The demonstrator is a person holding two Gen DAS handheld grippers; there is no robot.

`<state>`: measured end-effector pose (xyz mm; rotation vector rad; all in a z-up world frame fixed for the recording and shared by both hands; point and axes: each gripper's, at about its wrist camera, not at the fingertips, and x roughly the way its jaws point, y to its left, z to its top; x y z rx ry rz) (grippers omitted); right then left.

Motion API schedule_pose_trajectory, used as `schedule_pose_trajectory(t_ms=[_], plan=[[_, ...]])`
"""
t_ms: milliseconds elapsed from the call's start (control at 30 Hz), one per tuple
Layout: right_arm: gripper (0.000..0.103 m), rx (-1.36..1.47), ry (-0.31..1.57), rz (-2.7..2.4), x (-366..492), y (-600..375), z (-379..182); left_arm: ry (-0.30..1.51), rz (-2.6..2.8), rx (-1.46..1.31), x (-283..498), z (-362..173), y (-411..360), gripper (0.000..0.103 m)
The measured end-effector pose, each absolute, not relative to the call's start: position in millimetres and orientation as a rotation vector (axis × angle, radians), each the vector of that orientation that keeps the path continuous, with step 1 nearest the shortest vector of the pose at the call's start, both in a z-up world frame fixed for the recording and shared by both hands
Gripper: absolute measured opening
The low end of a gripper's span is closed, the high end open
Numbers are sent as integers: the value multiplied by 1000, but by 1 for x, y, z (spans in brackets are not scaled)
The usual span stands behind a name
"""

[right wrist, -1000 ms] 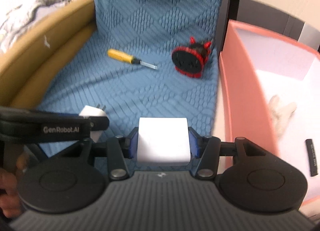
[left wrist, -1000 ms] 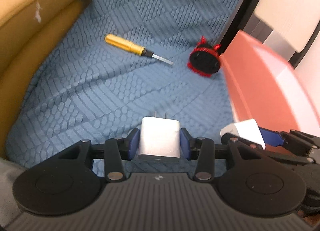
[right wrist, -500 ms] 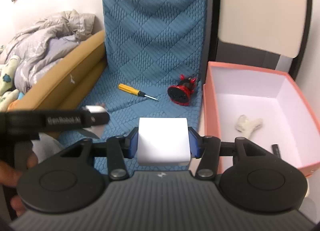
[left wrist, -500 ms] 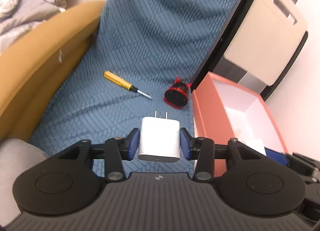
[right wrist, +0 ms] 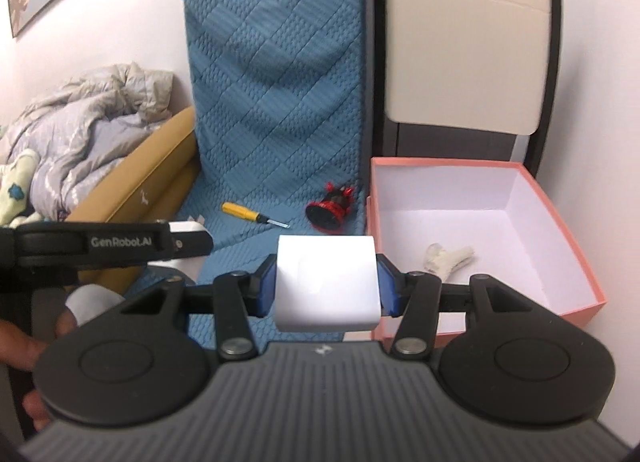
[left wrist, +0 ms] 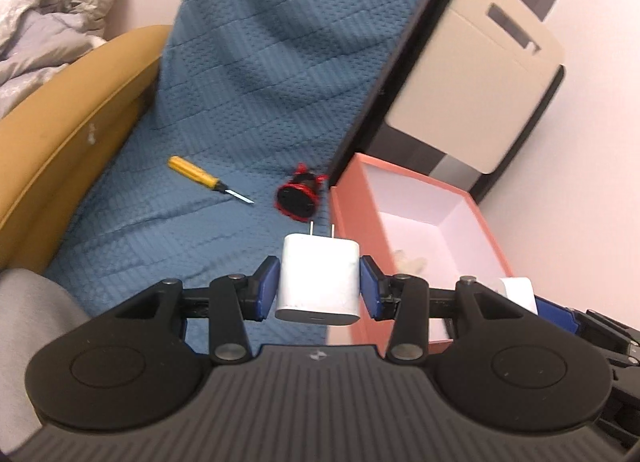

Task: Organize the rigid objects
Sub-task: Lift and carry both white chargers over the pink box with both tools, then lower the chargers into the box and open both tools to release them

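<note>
Left gripper (left wrist: 319,288) partly closed, blue pads clamped on the flat sides of a white two-prong wall charger (left wrist: 319,277), prongs pointing away from the hand. Right gripper (right wrist: 326,288) also partly closed, gripping a white rounded plastic block (right wrist: 327,282); can't tell which way its long axis runs.

Both loads are in the air, off the blue quilted cover (left wrist: 256,73). Target looks like the open pink cardboard box (right wrist: 576,262), off the cover's right edge; it holds a small off-white piece (right wrist: 448,258).

Key relation: box is ahead and right of both sets of fingers. Right gripper is nearer, block already by the box's near-left corner. Left one has to cross rightward over the rim.

Not yet picked, on the cover near its right edge: yellow-handled screwdriver (left wrist: 208,179), shaft pointing toward the box, and a black-and-red round gadget (left wrist: 298,197) just beside the box wall.
</note>
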<state>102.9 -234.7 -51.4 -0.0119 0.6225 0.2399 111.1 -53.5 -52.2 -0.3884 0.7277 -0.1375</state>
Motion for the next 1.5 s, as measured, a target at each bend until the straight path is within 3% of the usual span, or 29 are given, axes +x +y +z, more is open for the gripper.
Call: schedule_pose_trajectory(t_ms=[800, 1500], plan=[[53, 68, 629, 101, 109, -359, -49, 720, -255, -322, 151, -22, -189, 49], [53, 135, 815, 67, 210, -429, -122, 949, -252, -254, 274, -114, -272, 49]])
